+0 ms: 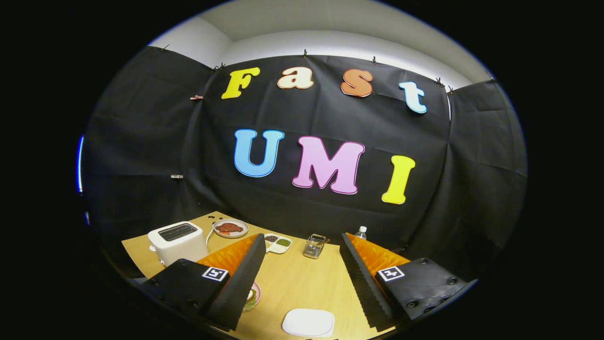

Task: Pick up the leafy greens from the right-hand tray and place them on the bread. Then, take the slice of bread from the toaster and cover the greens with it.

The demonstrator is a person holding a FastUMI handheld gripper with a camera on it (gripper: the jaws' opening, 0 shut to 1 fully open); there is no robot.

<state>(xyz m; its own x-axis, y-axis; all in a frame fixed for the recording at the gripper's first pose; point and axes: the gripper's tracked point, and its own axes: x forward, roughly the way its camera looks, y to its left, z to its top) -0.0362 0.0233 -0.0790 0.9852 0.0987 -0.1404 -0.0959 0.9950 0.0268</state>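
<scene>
My gripper (pixel 301 241) is open and held above the wooden table (pixel 302 283), with nothing between its fingers. A pink plate (pixel 256 293) peeks out from behind the left finger (pixel 238 278); something green and pale lies on it, mostly hidden. A flat white tray (pixel 309 322) lies on the table below and between the fingers, its top bare. The white toaster (pixel 178 242) stands beyond the left finger at the table's far left. Its slots look dark, and I cannot tell whether bread is inside.
A plate with a reddish piece of food (pixel 230 228) sits behind the toaster. A small divided dish (pixel 278 243) and a clear square holder (pixel 314 245) stand ahead between the fingers. A bottle (pixel 361 231) shows past the right finger.
</scene>
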